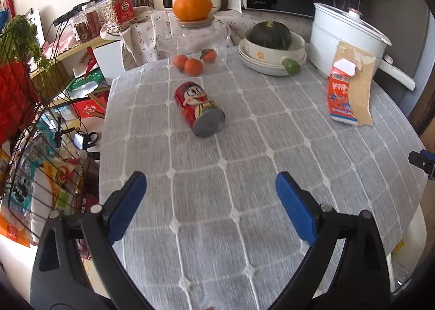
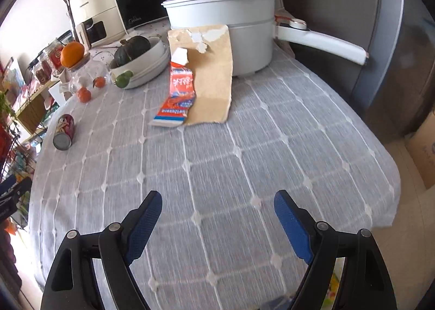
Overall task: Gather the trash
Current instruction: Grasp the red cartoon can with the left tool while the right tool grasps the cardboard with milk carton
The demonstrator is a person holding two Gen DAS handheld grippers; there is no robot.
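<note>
Nothing has been picked up yet, as far as I can see: all the rubbish lies out on the grey checked tablecloth. The left gripper hangs over the near part of the table with its blue jaws spread wide and nothing between them, pointing toward the red drink can, which lies on its side, well apart from the fingers. The right gripper is likewise wide open and empty, aimed at the flattened orange-and-white carton, which lies partly over a torn piece of brown cardboard leaning against the white pot. I see no bin or bag in either view, so I can't tell where the rubbish should go. The whole job seems to lie ahead: can, carton and cardboard.
</note>
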